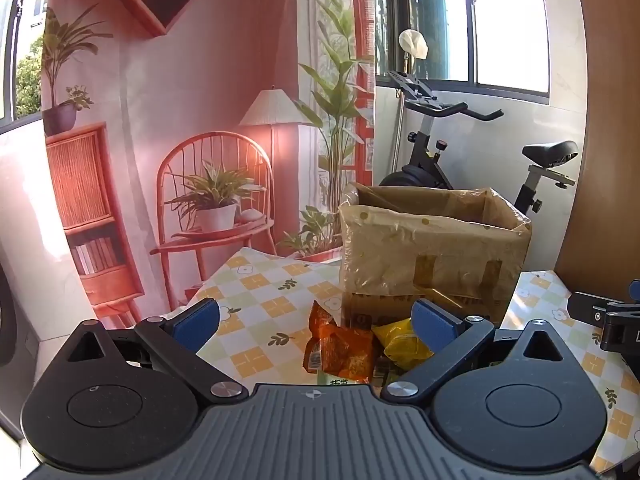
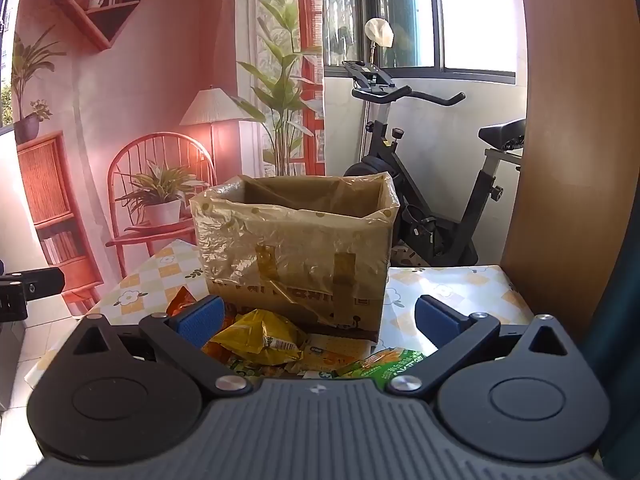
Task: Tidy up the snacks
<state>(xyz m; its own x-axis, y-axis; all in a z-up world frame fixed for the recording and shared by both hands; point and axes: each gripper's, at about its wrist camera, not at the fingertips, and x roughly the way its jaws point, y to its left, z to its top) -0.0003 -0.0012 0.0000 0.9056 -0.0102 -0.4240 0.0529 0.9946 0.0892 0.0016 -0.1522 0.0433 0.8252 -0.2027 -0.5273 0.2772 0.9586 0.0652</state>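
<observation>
Snack packets (image 2: 260,338), crinkled foil in orange, yellow and green, lie heaped on the checked tablecloth (image 1: 260,292) just in front of the plastic-lined cardboard box (image 2: 296,240). Left gripper (image 1: 316,320) and right gripper (image 2: 316,320): fingers spread wide, nothing held.

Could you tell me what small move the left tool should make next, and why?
Probably lower the open left tool onto the orange snack packet, which lies loose between its fingers, in front of the lined cardboard box; nothing is held yet.
</observation>
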